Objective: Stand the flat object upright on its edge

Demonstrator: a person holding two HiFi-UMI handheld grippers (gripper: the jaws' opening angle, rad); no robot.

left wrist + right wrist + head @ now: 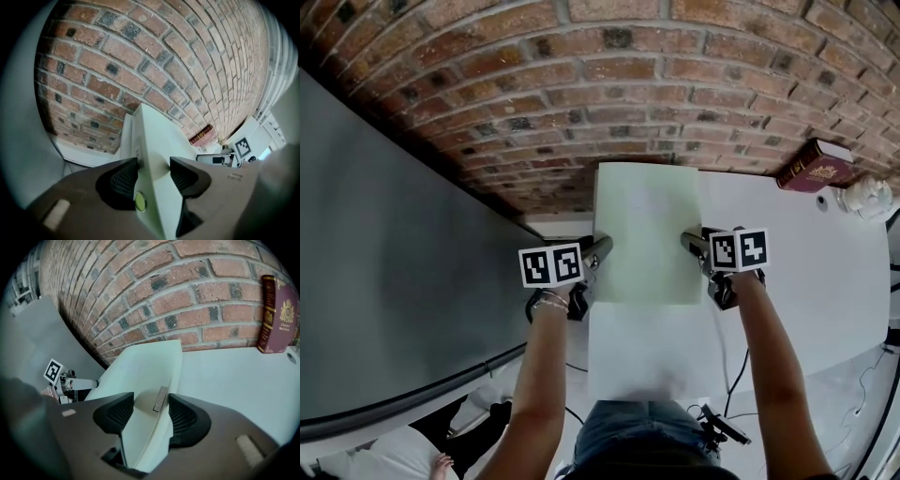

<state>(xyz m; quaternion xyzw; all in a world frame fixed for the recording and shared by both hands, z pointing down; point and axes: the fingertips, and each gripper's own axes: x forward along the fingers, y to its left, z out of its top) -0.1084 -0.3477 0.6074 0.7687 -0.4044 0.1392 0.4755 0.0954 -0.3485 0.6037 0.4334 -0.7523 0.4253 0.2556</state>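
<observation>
In sight are two grippers, the left hand-held gripper (602, 248) and the right hand-held gripper (689, 241), along with one flat white console (647, 234), one dark red book (814, 166), one white table (797, 281), one brick wall (609, 84) and one small crumpled white object (867, 197).

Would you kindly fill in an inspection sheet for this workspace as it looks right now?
Surface: white table, mostly bare.
Job's things: flat object, pale, held at both side edges; whether it is lifted cannot be told.
Clutter: burgundy book standing against the wall; white item beside it, too blurred to name.
Grippers: left gripper and right gripper each clamped on the flat object.
Cables: thin cables trailing below the table's near edge.
Surroundings: brick wall behind; dark grey panel at left.
</observation>
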